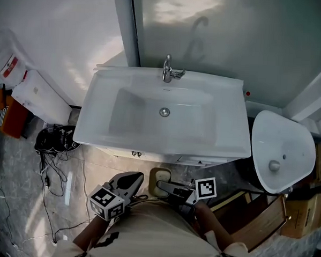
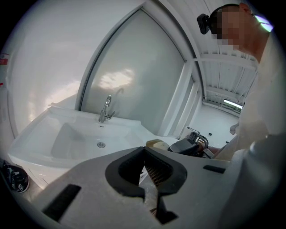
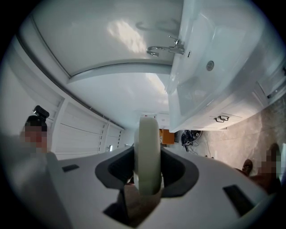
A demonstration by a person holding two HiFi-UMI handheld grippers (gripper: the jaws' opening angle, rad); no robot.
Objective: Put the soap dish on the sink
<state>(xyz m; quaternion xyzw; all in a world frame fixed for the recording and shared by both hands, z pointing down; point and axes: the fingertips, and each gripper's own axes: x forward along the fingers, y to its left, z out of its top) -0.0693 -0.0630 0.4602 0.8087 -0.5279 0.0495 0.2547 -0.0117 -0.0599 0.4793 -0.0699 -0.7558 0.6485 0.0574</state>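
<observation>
Closest in, both grippers sit low by the person's body, short of the sink's front edge. The right gripper (image 3: 147, 154) has its jaws roughly halfway apart and clamped on the soap dish (image 3: 147, 134). Its own view shows the dish edge-on between the pads. The head view only gives a beige corner of it poking past the jaws, so it's held out front and not on the sink (image 1: 97, 103) yet. The left gripper (image 2: 144, 151) is closed up with nothing in it, and only its own view shows that.

Further out, the sink's flat rim is bare on both sides of the bowl, with the faucet (image 1: 168, 70) at the back by the wall. 1 loose white basin (image 1: 289, 137) crowds the sink's right edge, and cables (image 1: 52, 141) lie on the floor to the left.
</observation>
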